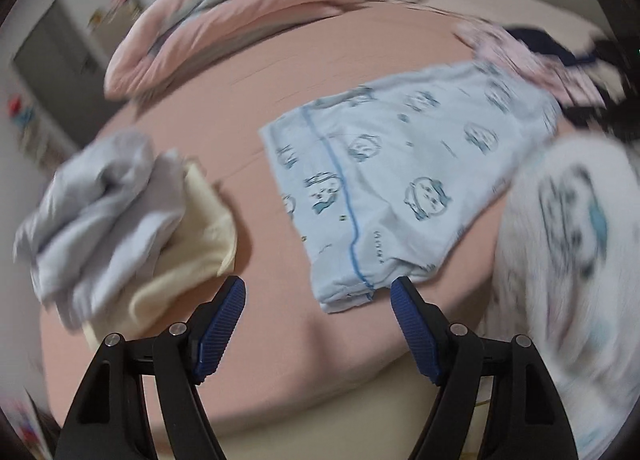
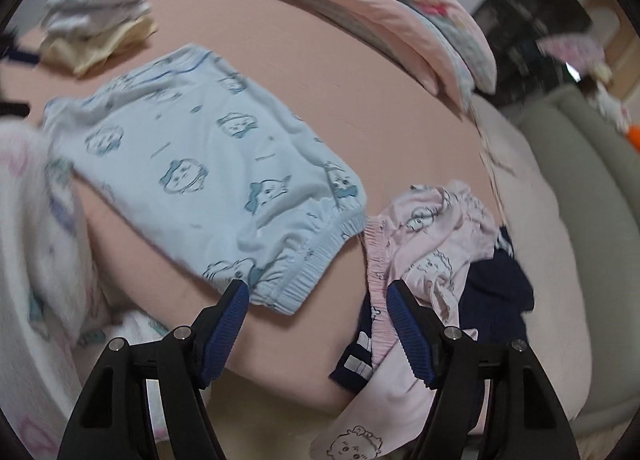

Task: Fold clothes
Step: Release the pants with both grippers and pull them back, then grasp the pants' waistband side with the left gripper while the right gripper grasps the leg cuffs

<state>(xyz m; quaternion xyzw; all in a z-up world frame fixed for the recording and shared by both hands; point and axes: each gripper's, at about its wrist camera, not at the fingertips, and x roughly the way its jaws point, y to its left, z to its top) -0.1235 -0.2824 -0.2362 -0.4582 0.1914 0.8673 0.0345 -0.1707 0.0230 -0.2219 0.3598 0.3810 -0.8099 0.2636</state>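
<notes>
A light blue garment with a cartoon print (image 1: 400, 180) lies folded flat on the pink bed sheet (image 1: 248, 108). In the left wrist view my left gripper (image 1: 318, 292) stands open just above the garment's near corner, with nothing between its blue pads. The same blue garment (image 2: 200, 164) shows its elastic waistband toward my right gripper (image 2: 318, 296), which is open over the waistband's edge and holds nothing. A crumpled pink printed garment (image 2: 432, 252) and a dark navy one (image 2: 496, 292) lie to the right of it.
A heap of grey and cream clothes (image 1: 120, 212) sits at the left on the bed. A pink quilt (image 1: 224, 20) is rolled at the far side. A fluffy white printed sleeve (image 1: 560, 244) fills the right edge. A grey sofa (image 2: 580, 188) stands beyond the bed.
</notes>
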